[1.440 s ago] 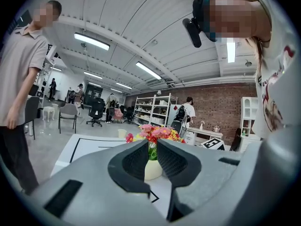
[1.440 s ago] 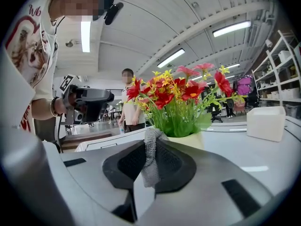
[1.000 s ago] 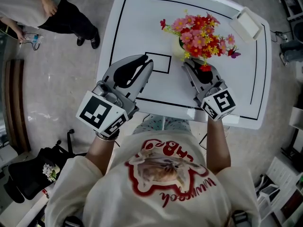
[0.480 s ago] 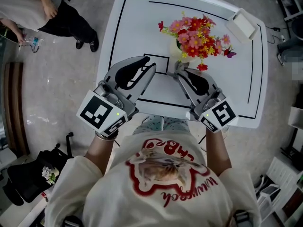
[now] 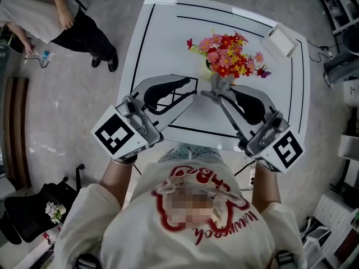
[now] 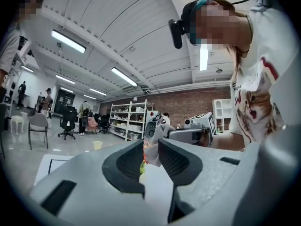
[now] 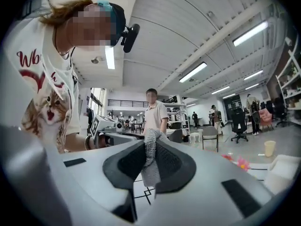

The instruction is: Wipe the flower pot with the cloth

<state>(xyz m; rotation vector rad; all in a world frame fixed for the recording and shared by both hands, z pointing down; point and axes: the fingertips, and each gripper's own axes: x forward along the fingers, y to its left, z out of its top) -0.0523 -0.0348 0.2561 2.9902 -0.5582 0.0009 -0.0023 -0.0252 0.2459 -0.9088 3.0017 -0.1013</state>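
Note:
A bunch of red, pink and yellow flowers [image 5: 227, 54] stands on the white table [image 5: 162, 32] and covers the flower pot; only a pale sliver of the pot [image 5: 208, 65] shows at its left. My right gripper [image 5: 212, 92] is lifted just in front of the pot, shut on a grey cloth [image 5: 219, 82] that hangs from its jaws [image 7: 149, 173]. My left gripper [image 5: 193, 89] points at the right gripper's tips. Its jaws have just been opening, stand a narrow gap apart [image 6: 150, 147], and hold nothing. Past that gap the cloth [image 6: 153, 156] shows.
A white box [image 5: 279, 41] sits at the table's far right corner. Black lines mark the table top. A person [image 5: 56, 10] stands on the floor at the far left. A dark bag [image 5: 28, 206] lies near my left side.
Both grippers have risen toward the camera. The right one has lifted with the cloth and swung out to the right. The left one's tips have moved right, toward the cloth.

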